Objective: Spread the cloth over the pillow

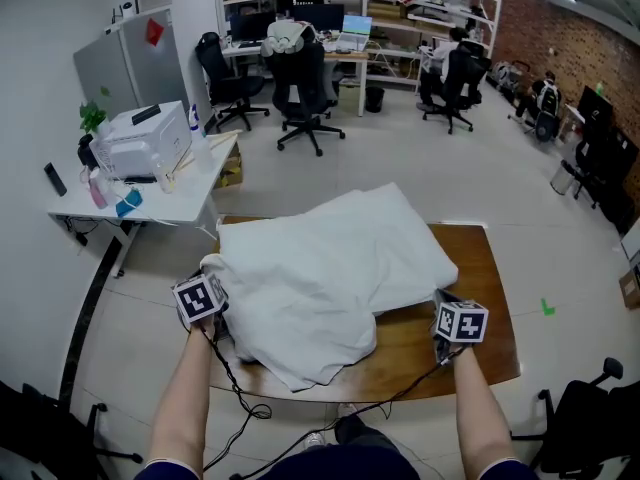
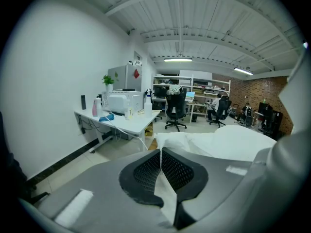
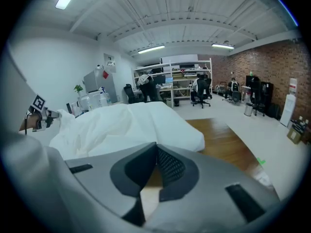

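A white cloth [image 1: 300, 318] lies rumpled over a plump white pillow [image 1: 390, 238] on the wooden table [image 1: 480, 268], and its front edge hangs off the near side. My left gripper [image 1: 218, 313] is at the cloth's left edge. In the left gripper view its jaws [image 2: 160, 154] are shut with a white fold of cloth [image 2: 167, 198] pinched between the pads. My right gripper [image 1: 443, 298] sits at the cloth's right edge. There its jaws [image 3: 156, 155] have come together, and a pale strip of cloth [image 3: 148, 200] shows between them.
A white desk [image 1: 205, 183] with a printer [image 1: 145, 138] and bottles stands at the back left. Office chairs [image 1: 305, 93] and shelving fill the far room. Cables [image 1: 235, 393] hang from both grippers in front of the table. Bare wood [image 3: 218, 140] lies ahead of the right gripper.
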Action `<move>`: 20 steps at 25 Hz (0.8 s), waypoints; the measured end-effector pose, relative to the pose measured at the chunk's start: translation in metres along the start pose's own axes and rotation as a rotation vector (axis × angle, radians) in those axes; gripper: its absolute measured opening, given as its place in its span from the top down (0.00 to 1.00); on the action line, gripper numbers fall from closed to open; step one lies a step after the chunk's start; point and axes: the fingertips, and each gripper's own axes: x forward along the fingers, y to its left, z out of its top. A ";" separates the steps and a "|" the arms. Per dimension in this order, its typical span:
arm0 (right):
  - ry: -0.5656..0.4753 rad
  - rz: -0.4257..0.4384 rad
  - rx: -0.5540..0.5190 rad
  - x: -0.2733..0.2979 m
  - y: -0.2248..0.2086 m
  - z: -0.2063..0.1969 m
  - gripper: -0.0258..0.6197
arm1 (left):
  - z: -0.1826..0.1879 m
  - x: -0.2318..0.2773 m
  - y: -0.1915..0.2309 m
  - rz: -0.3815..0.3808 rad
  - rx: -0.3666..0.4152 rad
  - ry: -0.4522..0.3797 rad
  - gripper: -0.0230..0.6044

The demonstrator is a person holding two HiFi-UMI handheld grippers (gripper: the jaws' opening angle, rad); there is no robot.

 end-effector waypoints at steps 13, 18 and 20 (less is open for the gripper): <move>-0.039 -0.176 -0.045 -0.024 -0.094 0.040 0.93 | 0.027 0.006 -0.002 0.004 0.026 -0.010 0.94; -0.051 -0.223 -0.059 -0.031 -0.122 0.056 0.93 | 0.045 0.010 -0.002 0.005 0.015 -0.019 0.94; -0.051 -0.241 -0.061 -0.033 -0.132 0.059 0.93 | 0.054 0.010 -0.002 0.007 0.021 -0.025 0.94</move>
